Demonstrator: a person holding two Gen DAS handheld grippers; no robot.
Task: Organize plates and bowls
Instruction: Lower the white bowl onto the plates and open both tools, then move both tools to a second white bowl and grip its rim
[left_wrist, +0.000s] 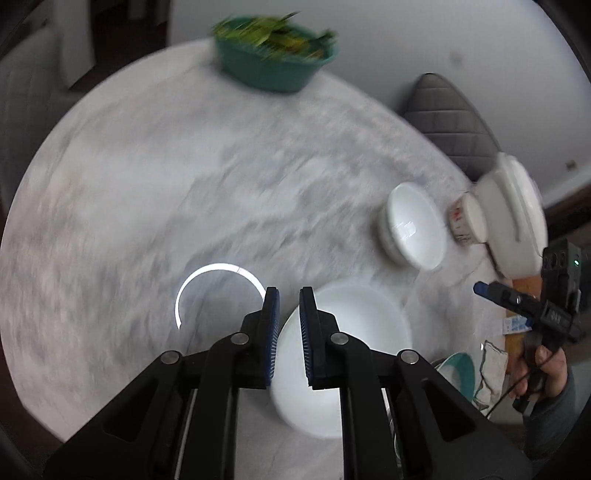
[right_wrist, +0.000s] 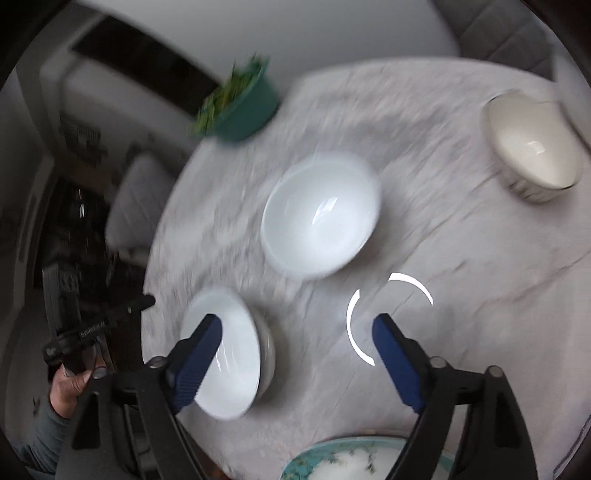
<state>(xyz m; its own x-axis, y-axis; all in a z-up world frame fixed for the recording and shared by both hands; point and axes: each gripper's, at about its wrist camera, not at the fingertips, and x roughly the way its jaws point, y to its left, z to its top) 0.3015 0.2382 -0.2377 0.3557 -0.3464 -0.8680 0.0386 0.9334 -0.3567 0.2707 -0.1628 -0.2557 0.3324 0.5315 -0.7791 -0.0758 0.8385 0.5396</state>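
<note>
- Left wrist view: left gripper (left_wrist: 289, 295) poised over a round grey-white marble-look table (left_wrist: 166, 192), blue pads almost together, only a thin slit between them, nothing clamped.
- Directly beyond its fingers, a plain white glossy bowl (left_wrist: 354, 332), resting on the tabletop near the front edge and partly hidden by the right-hand finger.
- Farther right, a second white glossy bowl (left_wrist: 413, 229), then a small white cup with red print (left_wrist: 467, 221) just beside it, then a large cream ceramic dish (left_wrist: 513, 214) at the table's edge.
- At the far rim, well apart from the rest, a teal plastic bowl heaped with green leaves (left_wrist: 273, 62).
- Behind the table, a grey quilted chair back (left_wrist: 447, 122).
- At bottom right, a teal-rimmed plate (left_wrist: 458, 373), a crumpled cloth beside it.
- On the bare marble, a bright ring-shaped reflection (left_wrist: 218, 288).
- Right wrist view: right gripper (right_wrist: 297, 325) spread wide and empty, bare tabletop between its pads, its left finger overlapping the nearer white bowl.
- Heavily blurred throughout.
</note>
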